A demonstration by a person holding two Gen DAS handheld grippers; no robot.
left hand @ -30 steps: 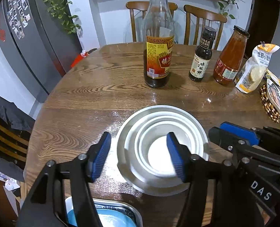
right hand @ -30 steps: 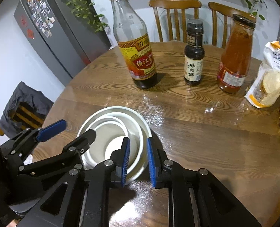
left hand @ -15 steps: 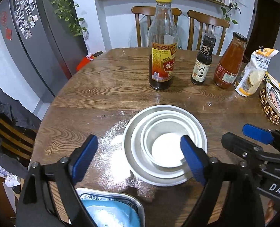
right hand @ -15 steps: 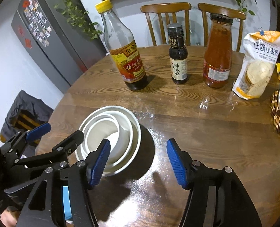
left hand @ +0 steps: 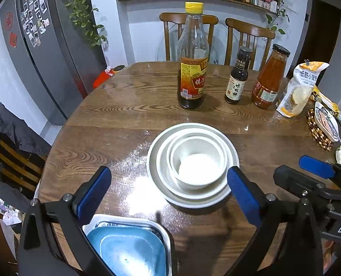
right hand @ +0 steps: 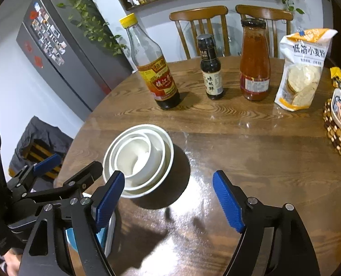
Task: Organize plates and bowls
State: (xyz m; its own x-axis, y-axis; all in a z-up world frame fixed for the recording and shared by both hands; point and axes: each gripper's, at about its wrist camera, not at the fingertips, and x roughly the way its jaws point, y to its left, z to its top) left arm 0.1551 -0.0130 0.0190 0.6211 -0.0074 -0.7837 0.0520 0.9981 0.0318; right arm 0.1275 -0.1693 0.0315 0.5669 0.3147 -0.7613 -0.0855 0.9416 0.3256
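1. Left gripper [left hand: 169, 191]: jaws spread wide, holding nothing.
2. Right gripper [right hand: 169, 201]: jaws spread, holding nothing.
3. Nested white bowls [left hand: 196, 161] on plate [left hand: 152, 161], mid-table [left hand: 124, 119], just beyond both grippers.
4. Blue square dishes [left hand: 129, 250] at near table edge.

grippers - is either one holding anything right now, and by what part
Nothing is held. The left gripper and right gripper are both open, and the stacked white bowls sit free on the table.

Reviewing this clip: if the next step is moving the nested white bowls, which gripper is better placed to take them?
Left, probably. The left gripper is open with the white bowls straight ahead between its fingers. The right gripper is open too, but the bowls sit off to its left.
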